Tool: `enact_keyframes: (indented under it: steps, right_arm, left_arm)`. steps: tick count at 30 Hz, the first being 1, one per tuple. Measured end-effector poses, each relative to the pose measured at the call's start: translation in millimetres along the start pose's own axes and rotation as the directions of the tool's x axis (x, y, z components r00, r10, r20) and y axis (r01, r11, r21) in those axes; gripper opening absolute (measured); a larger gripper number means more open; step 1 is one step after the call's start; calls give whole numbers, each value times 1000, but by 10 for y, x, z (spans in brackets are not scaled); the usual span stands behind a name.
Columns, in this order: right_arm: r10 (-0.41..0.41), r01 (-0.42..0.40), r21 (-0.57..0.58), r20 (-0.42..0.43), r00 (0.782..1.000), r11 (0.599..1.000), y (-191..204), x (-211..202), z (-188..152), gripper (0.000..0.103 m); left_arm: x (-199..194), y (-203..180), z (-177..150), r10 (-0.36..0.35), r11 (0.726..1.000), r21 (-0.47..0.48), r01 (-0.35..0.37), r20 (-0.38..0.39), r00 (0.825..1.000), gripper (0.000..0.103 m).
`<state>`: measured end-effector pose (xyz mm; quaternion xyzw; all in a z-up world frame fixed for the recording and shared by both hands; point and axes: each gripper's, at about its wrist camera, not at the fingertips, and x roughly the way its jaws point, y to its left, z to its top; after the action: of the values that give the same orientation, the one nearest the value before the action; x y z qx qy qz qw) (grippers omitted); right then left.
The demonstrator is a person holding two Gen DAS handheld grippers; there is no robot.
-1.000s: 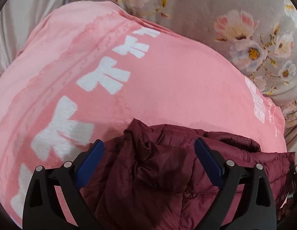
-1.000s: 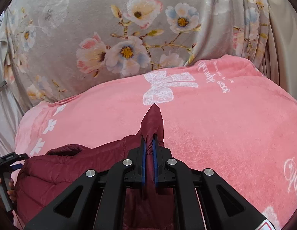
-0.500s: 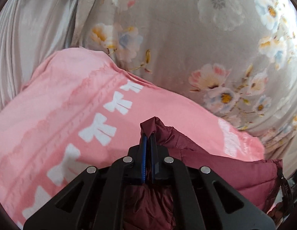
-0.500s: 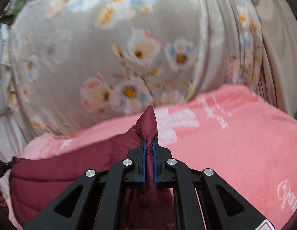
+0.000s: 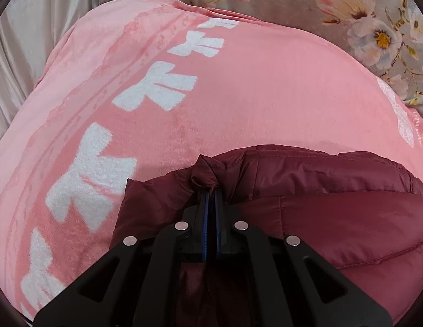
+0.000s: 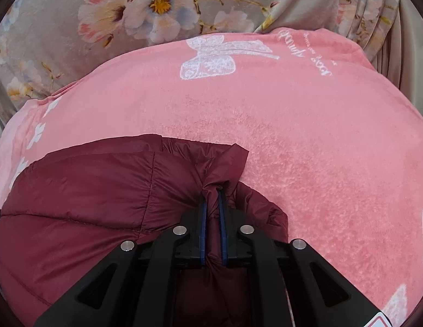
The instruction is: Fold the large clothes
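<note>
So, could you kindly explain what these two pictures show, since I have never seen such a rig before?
No robot here: a person holds a two-finger tool in each hand, each carrying a camera that looks along its fingers. One picture comes from the left gripper, the other from the right gripper. A maroon padded jacket lies on a pink blanket with white bows, floral fabric behind. The left jaws are shut on a pinch of jacket; the right jaws, with jacket cloth between them, are opening.
</note>
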<state>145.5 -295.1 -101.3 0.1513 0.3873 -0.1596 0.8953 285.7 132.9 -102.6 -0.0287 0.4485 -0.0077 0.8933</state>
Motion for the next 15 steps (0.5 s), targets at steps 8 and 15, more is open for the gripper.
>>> enact_keyframes:
  steps: [8, 15]
  right_arm:
    - [38, -50, 65, 174, 984, 997, -44, -668, 30, 34]
    - [236, -225, -74, 200, 951, 971, 641, -1022, 76, 34]
  left_arm:
    - [-471, 148, 60, -63, 996, -61, 68, 79, 995, 32]
    - [-1167, -315, 161, -179, 984, 60, 170, 193, 965, 35]
